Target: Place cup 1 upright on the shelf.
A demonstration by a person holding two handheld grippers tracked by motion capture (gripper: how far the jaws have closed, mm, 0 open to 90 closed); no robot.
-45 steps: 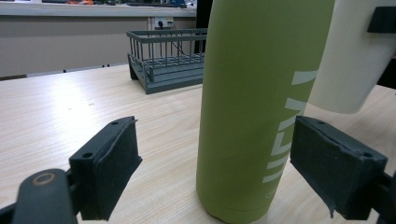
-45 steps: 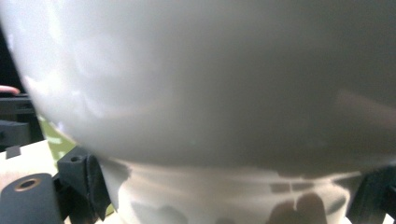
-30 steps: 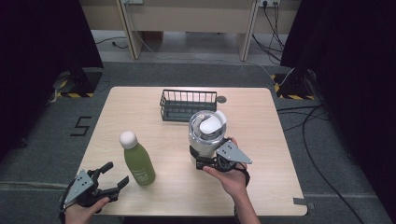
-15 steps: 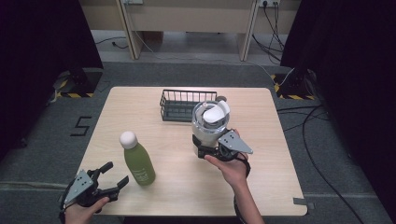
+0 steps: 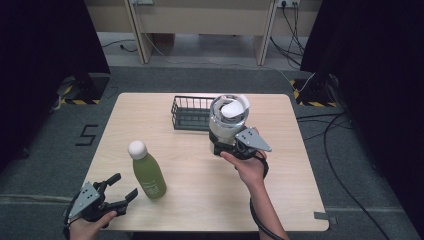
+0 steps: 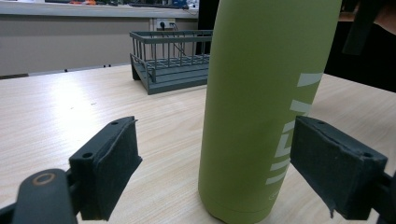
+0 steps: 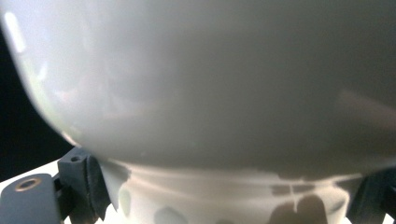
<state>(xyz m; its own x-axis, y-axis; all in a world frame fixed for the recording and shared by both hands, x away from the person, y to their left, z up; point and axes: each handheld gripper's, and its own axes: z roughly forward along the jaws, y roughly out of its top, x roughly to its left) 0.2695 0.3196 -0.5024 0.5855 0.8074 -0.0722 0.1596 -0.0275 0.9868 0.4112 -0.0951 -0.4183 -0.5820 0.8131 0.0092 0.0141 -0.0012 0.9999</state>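
High view, change: the white jug (image 5: 228,117) is carried by the right gripper (image 5: 226,145) from mid-worktop (image 5: 200,200) closer to the wire basket (image 5: 190,112).
Meaning: placement in or by the basket is judged near.
Right gripper: clamped on the jug's base.
Left gripper (image 6: 215,168): held wide, unmoved, around the green bottle (image 6: 261,102) without contact.
Hidden: the jug's contents cannot be made out.

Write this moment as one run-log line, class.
right gripper: shut on white jug, raised near wire basket | left gripper: open, astride green bottle | table
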